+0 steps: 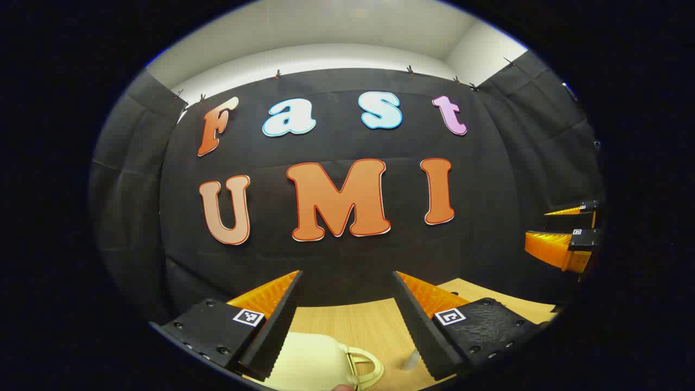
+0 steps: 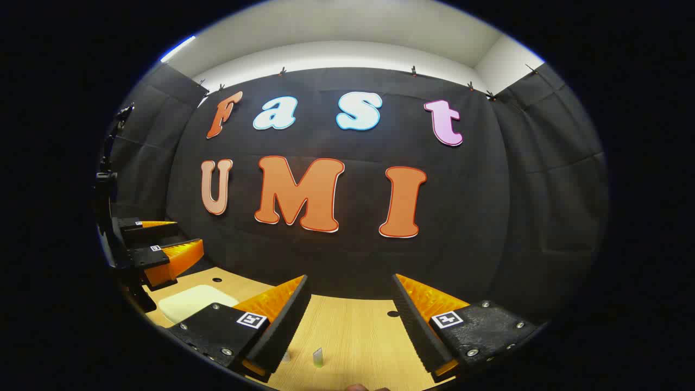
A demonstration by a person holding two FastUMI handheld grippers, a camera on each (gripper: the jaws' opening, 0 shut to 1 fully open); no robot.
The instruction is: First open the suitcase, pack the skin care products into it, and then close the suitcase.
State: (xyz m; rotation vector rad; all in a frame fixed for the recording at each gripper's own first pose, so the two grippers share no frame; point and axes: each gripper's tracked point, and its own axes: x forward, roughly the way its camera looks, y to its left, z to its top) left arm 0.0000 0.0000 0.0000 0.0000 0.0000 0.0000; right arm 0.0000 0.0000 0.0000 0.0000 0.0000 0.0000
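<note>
A cream suitcase (image 1: 309, 361) lies shut on the wooden table (image 1: 364, 326), low between my left gripper's fingers, its handle (image 1: 368, 366) pointing right. My left gripper (image 1: 347, 277) is held above it, open and holding nothing. A small clear skin care bottle (image 1: 410, 361) stands just right of the handle. In the right gripper view the suitcase (image 2: 190, 301) lies at the left and a small clear bottle (image 2: 317, 357) stands on the table below my right gripper (image 2: 350, 278), which is open and empty. The left gripper (image 2: 187, 234) hangs over the suitcase there.
The black cloth wall rises right behind the table's far edge. The right gripper (image 1: 537, 225) shows at the far right of the left gripper view, open. Two small round holes (image 2: 393, 313) mark the tabletop. Bare wood lies between the suitcase and the bottle.
</note>
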